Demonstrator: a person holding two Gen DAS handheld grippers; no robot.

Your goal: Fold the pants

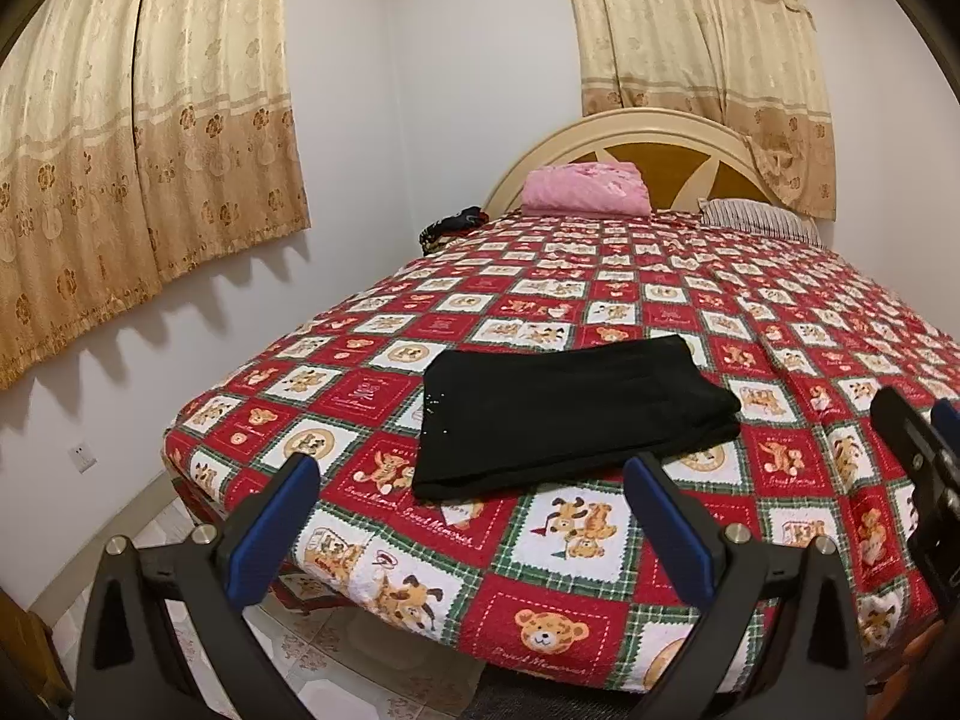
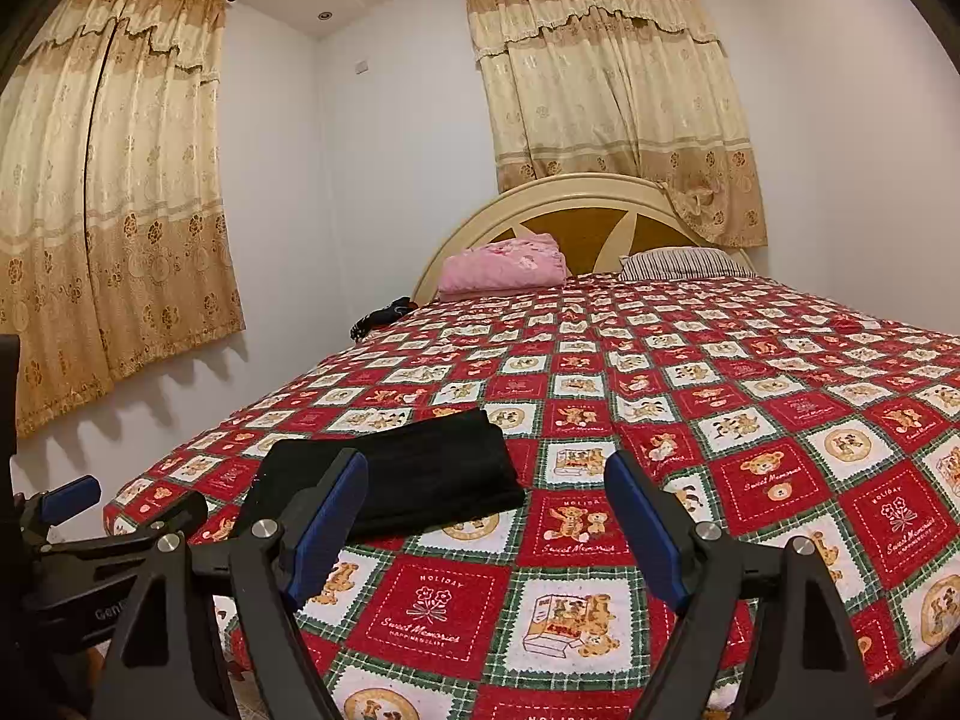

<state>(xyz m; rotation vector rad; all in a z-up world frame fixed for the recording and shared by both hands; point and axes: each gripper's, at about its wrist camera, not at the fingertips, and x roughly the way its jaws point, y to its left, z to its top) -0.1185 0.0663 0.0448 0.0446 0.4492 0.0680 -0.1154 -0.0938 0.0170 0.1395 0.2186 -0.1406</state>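
The black pants (image 1: pixel 570 414) lie folded into a flat rectangle on the red patterned bedspread (image 1: pixel 660 312) near the foot corner of the bed. They also show in the right wrist view (image 2: pixel 420 474). My left gripper (image 1: pixel 471 474) is open and empty, held back from the bed's edge in front of the pants. My right gripper (image 2: pixel 486 474) is open and empty, to the right of the pants. The right gripper shows at the right edge of the left wrist view (image 1: pixel 924 450), and the left gripper at the left of the right wrist view (image 2: pixel 90 516).
A pink folded blanket (image 1: pixel 585 189) and a striped pillow (image 1: pixel 759 219) lie by the cream headboard (image 1: pixel 630 132). A dark item (image 1: pixel 450 228) sits at the bed's far left edge. Curtains (image 1: pixel 150 138) hang on the white walls. Tiled floor (image 1: pixel 336 648) runs below the bed.
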